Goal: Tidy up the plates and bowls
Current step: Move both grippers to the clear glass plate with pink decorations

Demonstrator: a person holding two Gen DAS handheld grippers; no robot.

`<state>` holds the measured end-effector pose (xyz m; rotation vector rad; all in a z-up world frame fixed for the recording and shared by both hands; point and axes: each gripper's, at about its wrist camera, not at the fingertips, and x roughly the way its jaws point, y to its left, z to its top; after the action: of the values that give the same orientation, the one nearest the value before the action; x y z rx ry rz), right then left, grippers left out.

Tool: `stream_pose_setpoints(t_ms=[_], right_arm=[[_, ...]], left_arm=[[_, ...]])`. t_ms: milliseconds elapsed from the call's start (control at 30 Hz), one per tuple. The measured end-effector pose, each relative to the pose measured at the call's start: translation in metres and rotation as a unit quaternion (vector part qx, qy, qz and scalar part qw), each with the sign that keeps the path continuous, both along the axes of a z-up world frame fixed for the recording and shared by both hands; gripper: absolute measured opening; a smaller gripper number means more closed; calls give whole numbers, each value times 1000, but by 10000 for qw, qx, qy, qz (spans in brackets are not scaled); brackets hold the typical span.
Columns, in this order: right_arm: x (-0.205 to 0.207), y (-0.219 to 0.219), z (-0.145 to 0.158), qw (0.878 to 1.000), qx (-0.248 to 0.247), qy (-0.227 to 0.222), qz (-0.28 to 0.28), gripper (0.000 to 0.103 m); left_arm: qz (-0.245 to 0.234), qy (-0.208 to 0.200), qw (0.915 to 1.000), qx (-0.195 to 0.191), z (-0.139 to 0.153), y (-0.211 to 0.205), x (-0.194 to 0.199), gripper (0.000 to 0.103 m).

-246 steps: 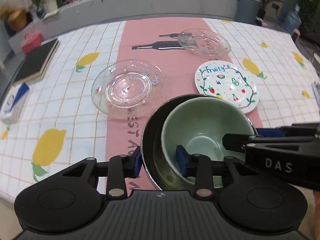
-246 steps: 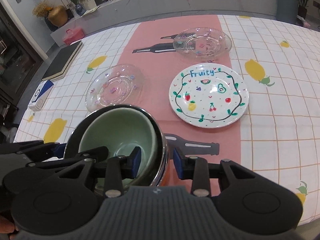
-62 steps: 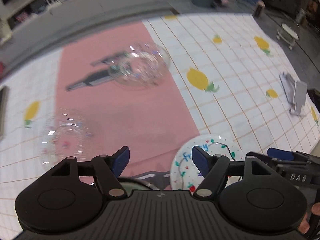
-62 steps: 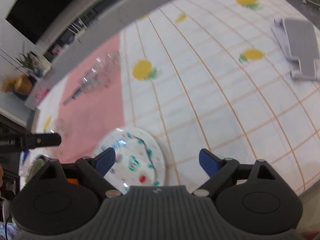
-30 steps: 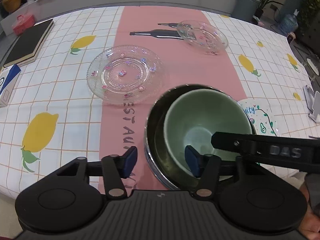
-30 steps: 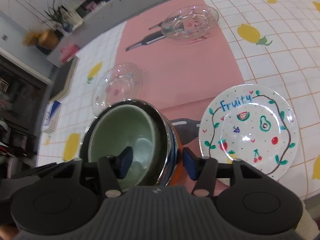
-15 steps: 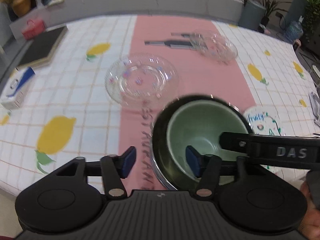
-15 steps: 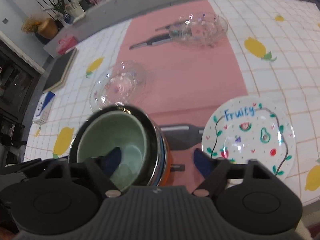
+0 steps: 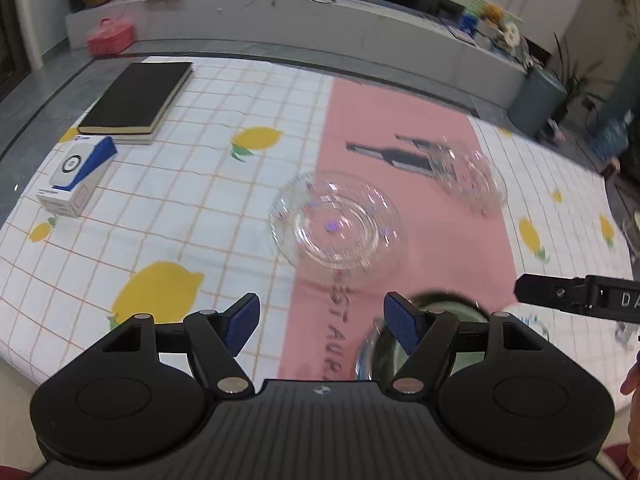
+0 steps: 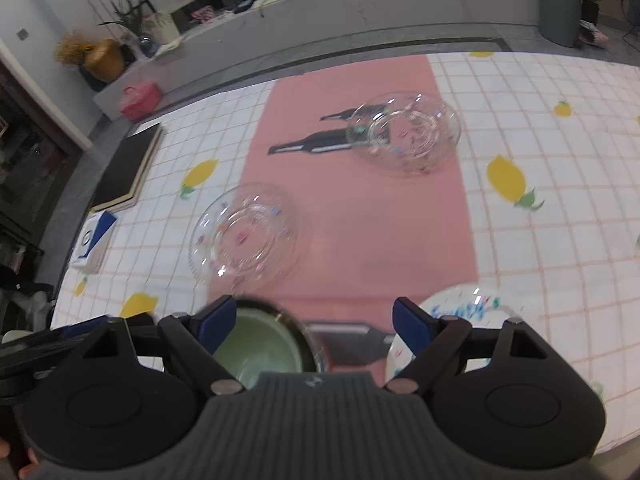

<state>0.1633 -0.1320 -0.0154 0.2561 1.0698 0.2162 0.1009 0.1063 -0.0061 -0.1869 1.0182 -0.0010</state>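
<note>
Your left gripper [image 9: 320,322] hangs released above the tabletop [image 9: 180,216], its blue pads spread wide with nothing between them. Just under its right pad sits the green bowl [image 10: 260,344], nested inside a dark metal bowl [image 9: 368,354]; only the far rims of both show past the gripper body. Your right gripper [image 10: 314,320] is also released, pads wide apart and holding nothing. The green bowl lies below its left pad, and the white "Fruity" plate [image 10: 468,312] lies to the right of the bowl, partly hidden behind the right pad.

Beyond the green bowl, a clear glass plate [image 9: 336,226] rests on the pink runner [image 9: 400,148], partly over the white checked cloth. Farther from the bowl and to its right, a second clear glass dish [image 10: 404,132] sits over the printed bottle shapes. Far left of the bowl are a black book [image 9: 136,98] and, nearer you, a blue and white box [image 9: 76,174]. Nothing stands between the bowl and the near glass plate. Motion blur softens the dishes.

Half a second ago both grippers straddled the rims of the nested bowls; now both have lifted back and opened wider, leaving the bowls on the tabletop.
</note>
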Motion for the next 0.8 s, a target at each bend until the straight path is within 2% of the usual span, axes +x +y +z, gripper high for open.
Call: stream_pose_setpoints(t_ms=[167, 367, 467, 567, 633, 700, 800], right_arm=[[35, 15, 15, 9987, -386, -230, 224, 84], [74, 28, 12, 9983, -435, -316, 211, 84], [91, 25, -1, 9997, 101, -207, 68, 84], [100, 17, -23, 9975, 670, -57, -217, 83], [102, 18, -39, 9981, 574, -130, -205, 81], [105, 18, -57, 9986, 465, -167, -182, 78], [112, 11, -84, 9939, 1062, 89, -301, 74]], left_arm=[[185, -95, 9997, 86, 12, 13, 20, 84], [141, -165, 9996, 169, 9, 21, 47, 84], [111, -240, 9996, 12, -2, 29, 60, 84], [266, -242, 9989, -309, -22, 42, 65, 84], [399, -18, 9977, -553, -40, 50, 67, 83], [326, 107, 9974, -629, -53, 52, 72, 81], [325, -35, 9978, -580, -63, 51, 78, 81]])
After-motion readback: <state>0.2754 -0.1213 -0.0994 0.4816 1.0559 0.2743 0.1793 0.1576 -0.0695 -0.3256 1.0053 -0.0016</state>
